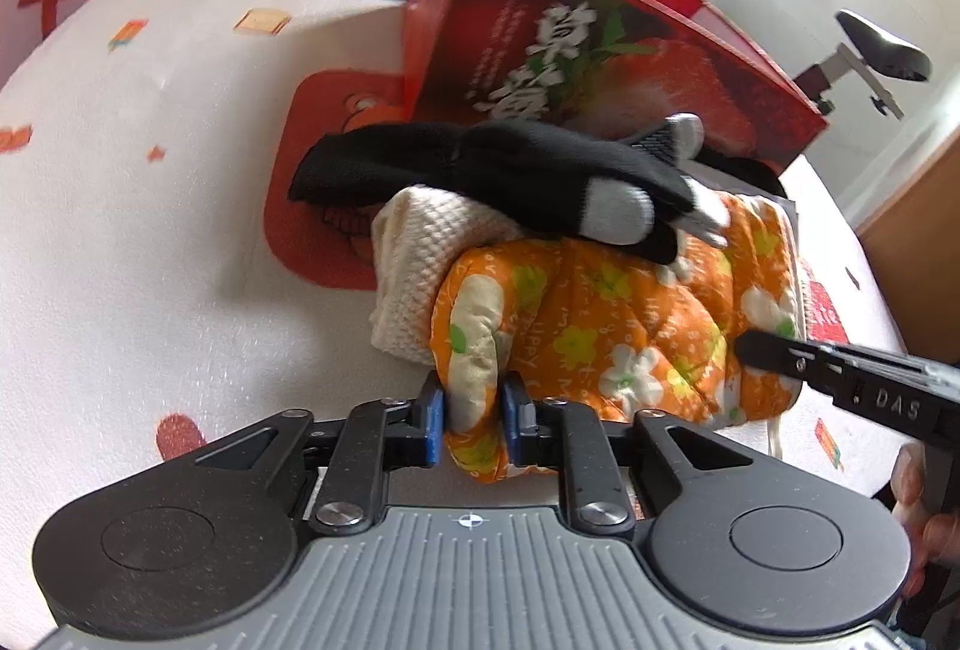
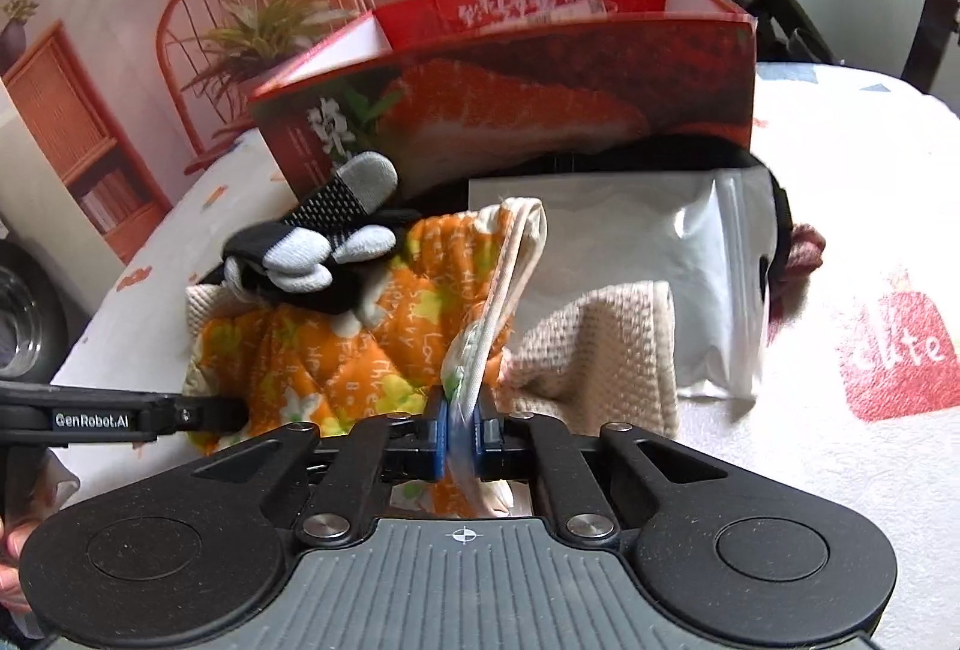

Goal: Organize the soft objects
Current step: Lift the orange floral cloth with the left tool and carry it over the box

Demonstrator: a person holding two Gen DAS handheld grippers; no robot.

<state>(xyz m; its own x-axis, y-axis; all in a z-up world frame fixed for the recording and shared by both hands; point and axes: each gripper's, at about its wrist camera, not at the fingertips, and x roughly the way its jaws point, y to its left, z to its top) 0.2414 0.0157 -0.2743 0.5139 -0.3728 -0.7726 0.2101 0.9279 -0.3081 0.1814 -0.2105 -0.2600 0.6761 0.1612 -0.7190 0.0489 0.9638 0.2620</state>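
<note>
An orange flowered oven mitt (image 1: 630,326) lies on the table on top of a cream knitted cloth (image 1: 420,254). A black glove with grey fingertips (image 1: 510,170) is draped over both. My left gripper (image 1: 471,419) is shut on the mitt's thumb. My right gripper (image 2: 461,440) is shut on the mitt's cuff edge (image 2: 486,326); its finger also shows at the mitt's right side in the left wrist view. The mitt (image 2: 336,356), the glove (image 2: 312,248) and the cream cloth (image 2: 594,350) also appear in the right wrist view.
A red strawberry-print box (image 1: 600,50) stands tilted behind the pile, open side toward it (image 2: 510,110). A silver-white pouch (image 2: 660,254) lies under the pile's right side. The white patterned tablecloth (image 1: 150,230) spreads to the left. A person's hand (image 1: 918,506) holds the right gripper.
</note>
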